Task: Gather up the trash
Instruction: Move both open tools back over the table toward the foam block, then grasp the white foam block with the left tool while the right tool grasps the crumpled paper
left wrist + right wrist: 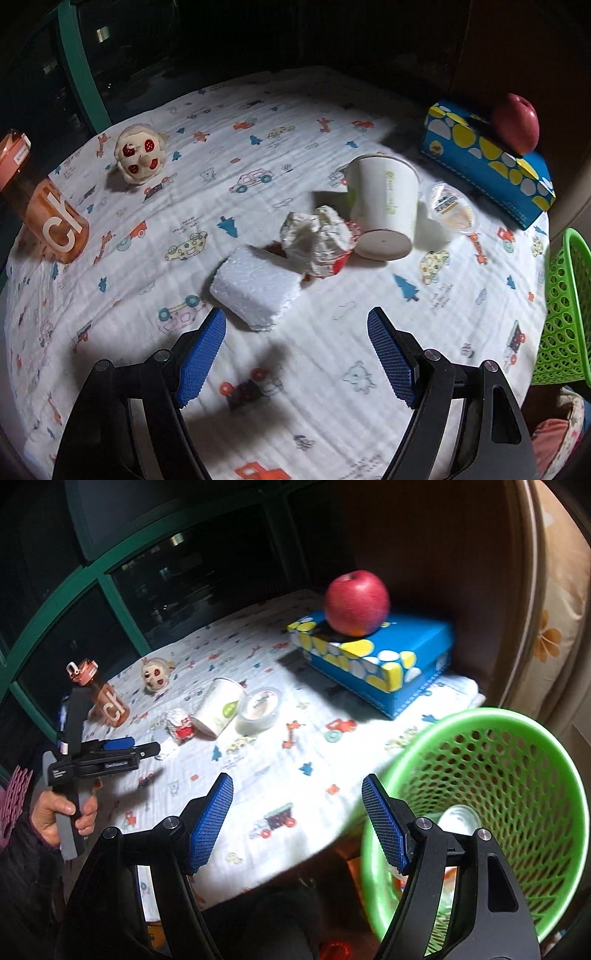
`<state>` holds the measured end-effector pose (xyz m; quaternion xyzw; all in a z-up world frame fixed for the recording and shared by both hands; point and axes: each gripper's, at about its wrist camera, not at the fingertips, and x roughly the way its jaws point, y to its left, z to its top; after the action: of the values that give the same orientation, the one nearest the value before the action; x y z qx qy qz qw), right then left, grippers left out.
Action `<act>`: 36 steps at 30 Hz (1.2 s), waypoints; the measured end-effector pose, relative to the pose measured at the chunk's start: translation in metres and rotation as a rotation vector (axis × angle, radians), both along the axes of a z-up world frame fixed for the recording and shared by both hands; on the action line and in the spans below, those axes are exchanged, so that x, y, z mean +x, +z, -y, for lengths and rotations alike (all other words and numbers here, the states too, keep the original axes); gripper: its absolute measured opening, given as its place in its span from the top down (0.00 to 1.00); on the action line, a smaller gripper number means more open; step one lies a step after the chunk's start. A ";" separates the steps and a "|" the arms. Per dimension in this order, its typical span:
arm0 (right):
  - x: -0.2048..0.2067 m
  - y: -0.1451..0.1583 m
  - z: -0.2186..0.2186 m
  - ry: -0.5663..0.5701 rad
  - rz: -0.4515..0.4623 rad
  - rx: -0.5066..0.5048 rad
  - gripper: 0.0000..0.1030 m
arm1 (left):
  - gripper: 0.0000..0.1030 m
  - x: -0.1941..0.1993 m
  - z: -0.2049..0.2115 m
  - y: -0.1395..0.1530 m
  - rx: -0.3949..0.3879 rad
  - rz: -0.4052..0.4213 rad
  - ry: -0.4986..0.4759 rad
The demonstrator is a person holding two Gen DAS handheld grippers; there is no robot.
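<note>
Both claws wide, empty: left claw point(296, 319) near crumbly foam block point(255, 286); right claw point(297, 788) beside perforated green basket point(517, 775).

surface: table, printed cloth point(295, 369) | on it: foam block point(255, 288); crumpled wrapper point(317, 240); paper cup point(384, 206); tissue box point(487, 162)

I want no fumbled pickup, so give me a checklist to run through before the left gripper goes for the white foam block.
1. Left gripper open, nothing between its blue pads: ok.
2. White foam block just ahead of the left fingers, nothing in the way: ok.
3. Block free of neighbours: not ok; the crumpled white-and-red wrapper touches its far corner.
4. Tipped white paper cup clear of the grasp: ok, it lies beyond the wrapper.
5. Green mesh plastic basket ready off the table edge, mouth open: ok.
6. Right gripper empty and open: ok.
</note>
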<state>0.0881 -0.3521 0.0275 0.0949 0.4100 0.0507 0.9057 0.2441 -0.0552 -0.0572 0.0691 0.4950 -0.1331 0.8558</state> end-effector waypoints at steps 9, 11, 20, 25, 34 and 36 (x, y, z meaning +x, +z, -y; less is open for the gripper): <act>0.038 -0.004 -0.045 0.083 -0.014 -0.008 0.30 | 0.20 0.035 -0.015 -0.026 0.030 -0.017 -0.066; 0.045 -0.006 -0.052 0.097 -0.016 -0.009 0.30 | 0.20 0.039 -0.016 -0.030 0.017 -0.021 -0.091; 0.079 -0.011 -0.085 0.180 -0.028 -0.028 0.30 | 0.30 0.055 -0.020 -0.047 -0.010 -0.050 -0.103; 0.096 -0.014 -0.101 0.226 -0.027 -0.036 0.30 | 0.34 0.050 -0.020 -0.044 -0.022 -0.024 -0.116; 0.127 -0.026 -0.143 0.350 -0.045 -0.049 0.30 | 0.35 0.037 -0.057 -0.025 -0.053 -0.006 -0.037; 0.134 -0.029 -0.156 0.388 -0.045 -0.054 0.30 | 0.35 0.035 -0.068 -0.020 -0.055 0.003 -0.013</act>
<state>0.2217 -0.1959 -0.0017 -0.0091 0.4420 0.2110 0.8718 0.2787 0.0132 -0.0773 0.0489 0.4895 -0.1521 0.8573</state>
